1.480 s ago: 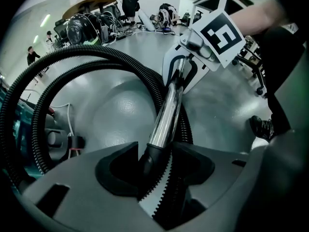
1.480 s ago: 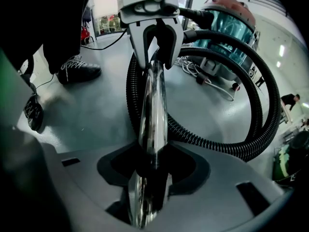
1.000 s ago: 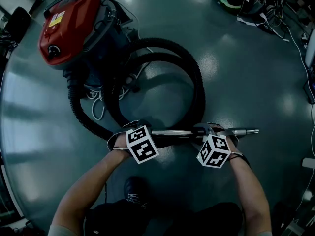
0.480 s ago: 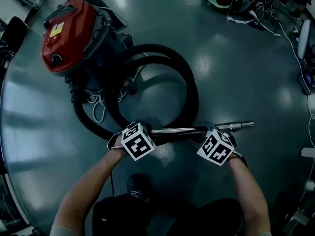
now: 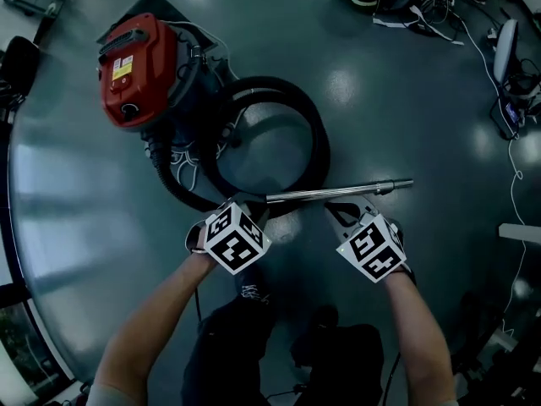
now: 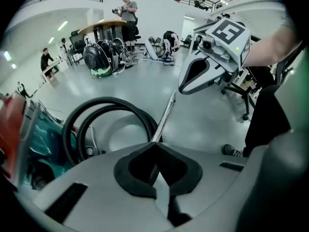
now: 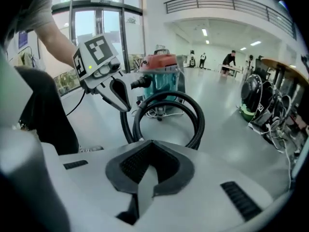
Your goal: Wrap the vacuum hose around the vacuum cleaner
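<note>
Wand (image 5: 338, 191) lies on the floor (image 5: 406, 100), long axis crosswise in front of both tools. Its hose end sits just past the tips of the left gripper (image 6: 154, 145); its free metal end points out beyond the right gripper (image 7: 150, 143).

Hose (image 5: 319, 142) runs in loops ahead of the grippers, back to the red vacuum cleaner (image 5: 139, 66), which stands ahead and left of the left gripper.

Both grippers have just closed: tips together, clenched on nothing (the wand only shows through the left one's gap).

Change: a second ago both were down at the wand; now they are lifted clear of it. The loops are as before.
</note>
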A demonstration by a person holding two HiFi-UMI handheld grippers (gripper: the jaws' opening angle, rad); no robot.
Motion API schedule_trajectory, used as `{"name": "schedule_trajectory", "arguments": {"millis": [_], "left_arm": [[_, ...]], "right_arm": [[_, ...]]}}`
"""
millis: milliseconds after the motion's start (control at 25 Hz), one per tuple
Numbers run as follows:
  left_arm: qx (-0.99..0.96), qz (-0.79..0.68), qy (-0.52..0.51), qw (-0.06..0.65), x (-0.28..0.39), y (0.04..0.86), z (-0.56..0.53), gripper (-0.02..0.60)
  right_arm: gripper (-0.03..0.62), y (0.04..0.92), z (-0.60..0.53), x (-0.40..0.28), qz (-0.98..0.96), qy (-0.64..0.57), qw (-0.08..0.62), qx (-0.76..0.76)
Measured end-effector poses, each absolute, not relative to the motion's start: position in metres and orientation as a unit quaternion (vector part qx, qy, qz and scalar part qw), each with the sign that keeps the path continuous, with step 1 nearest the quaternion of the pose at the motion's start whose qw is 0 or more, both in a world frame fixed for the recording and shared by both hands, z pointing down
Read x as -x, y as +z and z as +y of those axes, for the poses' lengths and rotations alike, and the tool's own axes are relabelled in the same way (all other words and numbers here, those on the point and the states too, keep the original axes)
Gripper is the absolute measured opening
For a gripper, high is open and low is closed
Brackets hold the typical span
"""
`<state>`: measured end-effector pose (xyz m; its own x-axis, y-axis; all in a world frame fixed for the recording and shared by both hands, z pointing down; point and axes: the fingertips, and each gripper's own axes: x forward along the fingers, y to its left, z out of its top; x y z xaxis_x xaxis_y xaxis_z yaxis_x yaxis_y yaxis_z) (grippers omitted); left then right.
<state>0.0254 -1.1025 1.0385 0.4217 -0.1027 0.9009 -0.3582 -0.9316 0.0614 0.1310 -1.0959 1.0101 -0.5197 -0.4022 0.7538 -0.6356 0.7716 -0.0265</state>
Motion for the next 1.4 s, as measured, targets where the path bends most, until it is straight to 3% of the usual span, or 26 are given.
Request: {"name": "schedule_trajectory", "arguments": {"millis": [400, 880, 1120, 1400], "left_arm": [[-0.870, -0.182, 0.443, 0.117, -0.044, 0.802, -1.088, 0.006], [-0.915, -0.262, 0.287, 0.110, -0.069, 0.505, -1.025, 0.006], [-0.918, -0.295, 0.243, 0.105, -0.065, 0.410, -0.969, 0.005], [-0.919, -0.329, 0.199, 0.085, -0.059, 0.323, -0.911, 0.006]], "right_arm": [[0.003, 0.780, -1.071, -0.122, -0.844, 0.204, 0.294, -0.400], [0.003, 0.473, -1.009, -0.112, -0.870, 0.134, 0.178, -0.439], [0.003, 0.363, -0.955, -0.115, -0.880, 0.100, 0.135, -0.444], [0.003, 0.294, -0.914, -0.099, -0.900, 0.073, 0.092, -0.420]]}}
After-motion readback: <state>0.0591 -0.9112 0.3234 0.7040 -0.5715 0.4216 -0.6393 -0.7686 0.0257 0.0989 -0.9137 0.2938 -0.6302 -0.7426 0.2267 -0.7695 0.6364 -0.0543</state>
